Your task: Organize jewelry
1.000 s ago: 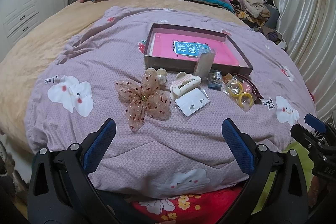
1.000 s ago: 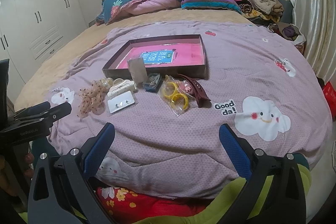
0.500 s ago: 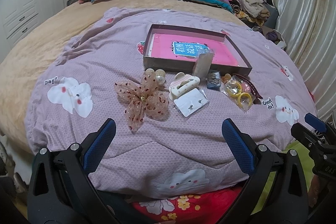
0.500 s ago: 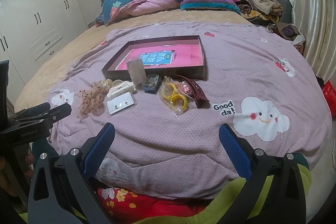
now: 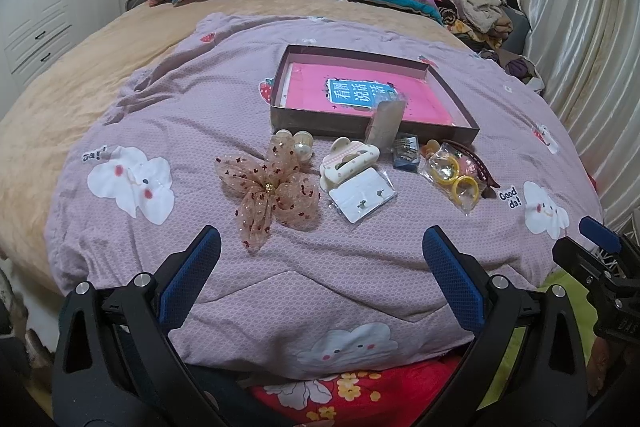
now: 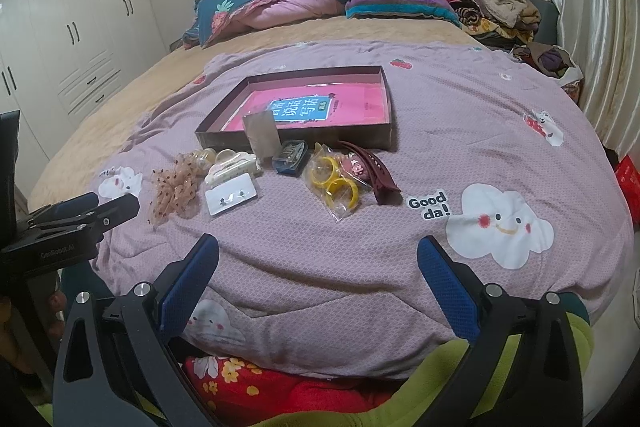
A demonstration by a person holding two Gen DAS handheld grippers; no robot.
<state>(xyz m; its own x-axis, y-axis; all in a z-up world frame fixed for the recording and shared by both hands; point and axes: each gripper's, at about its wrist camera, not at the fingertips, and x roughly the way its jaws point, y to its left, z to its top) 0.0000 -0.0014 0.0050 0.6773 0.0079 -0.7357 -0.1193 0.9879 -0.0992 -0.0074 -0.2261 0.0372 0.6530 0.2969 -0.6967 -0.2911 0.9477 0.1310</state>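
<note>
The jewelry lies in a loose row on the mauve quilt of the bed, just in front of a shallow brown box that holds a pink booklet. From the left: a sheer beige bow with dark red specks, two pearl-like balls partly hidden behind it, a cream hair claw, a white earring card in plastic, a small blue case, a clear packet of yellow rings and a maroon band. A greyish pouch leans on the box's front wall, covering part of the booklet's label; what it holds cannot be made out. The right wrist view shows the maroon band more fully, with a small pink charm beside it, while the bow there is foreshortened and blurred. The left tongs and right tongs both gape wide and empty above the near edge of the quilt, well apart from the pieces. Each view catches the other tongs only at its edge.
</note>
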